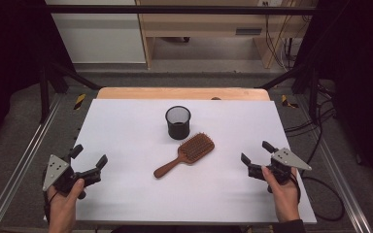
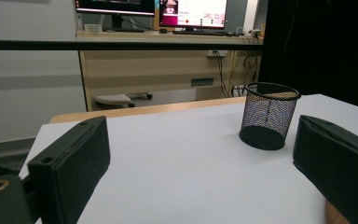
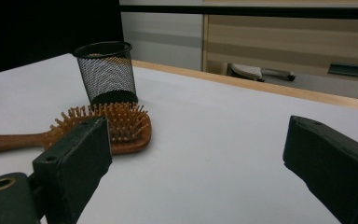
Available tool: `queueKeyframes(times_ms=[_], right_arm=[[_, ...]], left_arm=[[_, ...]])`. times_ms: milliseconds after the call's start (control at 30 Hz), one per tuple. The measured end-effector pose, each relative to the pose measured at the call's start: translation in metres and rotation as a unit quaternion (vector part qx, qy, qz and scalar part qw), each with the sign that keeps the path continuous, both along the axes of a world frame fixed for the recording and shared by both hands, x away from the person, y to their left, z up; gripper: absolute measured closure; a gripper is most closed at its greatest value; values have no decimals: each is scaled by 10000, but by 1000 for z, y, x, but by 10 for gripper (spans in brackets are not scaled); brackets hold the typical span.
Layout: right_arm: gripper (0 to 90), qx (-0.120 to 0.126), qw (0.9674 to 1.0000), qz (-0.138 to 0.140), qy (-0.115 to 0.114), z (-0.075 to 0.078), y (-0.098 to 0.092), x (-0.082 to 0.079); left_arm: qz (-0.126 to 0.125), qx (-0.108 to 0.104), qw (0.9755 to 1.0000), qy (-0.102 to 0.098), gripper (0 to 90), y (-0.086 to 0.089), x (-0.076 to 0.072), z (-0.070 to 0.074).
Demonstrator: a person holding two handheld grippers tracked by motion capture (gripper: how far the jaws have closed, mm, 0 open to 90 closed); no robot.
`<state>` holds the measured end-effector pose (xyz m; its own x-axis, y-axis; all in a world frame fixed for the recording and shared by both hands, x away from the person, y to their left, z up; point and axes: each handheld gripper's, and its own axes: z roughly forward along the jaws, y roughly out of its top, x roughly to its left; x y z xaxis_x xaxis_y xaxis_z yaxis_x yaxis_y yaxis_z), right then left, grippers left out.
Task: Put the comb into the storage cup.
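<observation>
Both grippers, left gripper (image 1: 88,155) and right gripper (image 1: 256,151), hover wide-jawed and empty, flanking the bristle-up brown wooden paddle hairbrush (image 1: 186,153) near the black mesh cup (image 1: 178,122).

Wooden hairbrush (image 1: 185,154) bristles-up beside mesh cup (image 1: 178,122)

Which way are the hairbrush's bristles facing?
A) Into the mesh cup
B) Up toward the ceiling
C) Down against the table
B: the hairbrush lies flat on the white table with its bristles pointing up, just in front of the mesh cup.
</observation>
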<state>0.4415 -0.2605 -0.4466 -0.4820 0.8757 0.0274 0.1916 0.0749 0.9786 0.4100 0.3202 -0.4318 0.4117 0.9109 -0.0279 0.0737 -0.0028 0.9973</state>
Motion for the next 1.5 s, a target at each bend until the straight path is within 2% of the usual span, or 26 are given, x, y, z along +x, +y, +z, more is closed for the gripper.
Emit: queueKeyframes(times_ms=[167,333,367,400,467,600,633,700,800,933,1133,1200,1233,1267,1300,1367,1500], right_arm=[[65,85,9999,-62,132,-2,1,3],[69,7,9984,-199,521,-6,7,6],[69,7,9984,-199,521,-6,7,6],[91,9,9975,-258,662,-7,10,7],[111,-86,9966,-274,777,-8,13,8],[243,-259,9948,-236,961,-9,21,8],[304,-293,9945,-253,976,-8,23,7],[385,-223,9954,-239,904,-2,26,7],[521,-376,9964,-195,740,13,36,10],[657,-683,9950,-85,722,27,50,27],[839,-1234,9885,116,865,38,71,62],[858,-1288,9874,130,908,38,73,68],[900,-1267,9867,148,1012,38,77,79],[900,-1267,9867,148,1012,38,77,79],[900,-1287,9852,156,1121,36,81,89],[900,-1393,9830,173,1187,33,86,99],[900,-1494,9801,173,1295,29,93,112]], left_arm=[[34,-3,10000,18,42,0,-1,0],[20,34,10000,22,42,-2,-1,-1],[20,34,10000,22,42,-2,-1,-1],[24,18,10000,45,42,-3,0,-1],[31,7,10000,51,42,-2,0,-1],[29,5,10000,59,42,-2,-2,-1],[34,17,10000,56,42,-2,-2,-2],[45,27,10000,73,42,-2,-2,-2],[89,-26,9999,70,43,0,-3,-2],[115,-44,9999,81,44,1,-3,-2],[92,4,9999,67,45,-1,-3,-1],[88,7,9999,65,44,-1,-3,-1],[84,-7,9999,71,44,-1,-3,-1],[84,-7,9999,71,45,-1,-3,-1],[87,-16,9999,76,45,-1,-3,-2],[90,-59,9999,93,45,-1,-3,-2],[98,-52,9999,96,46,0,-2,-2]])
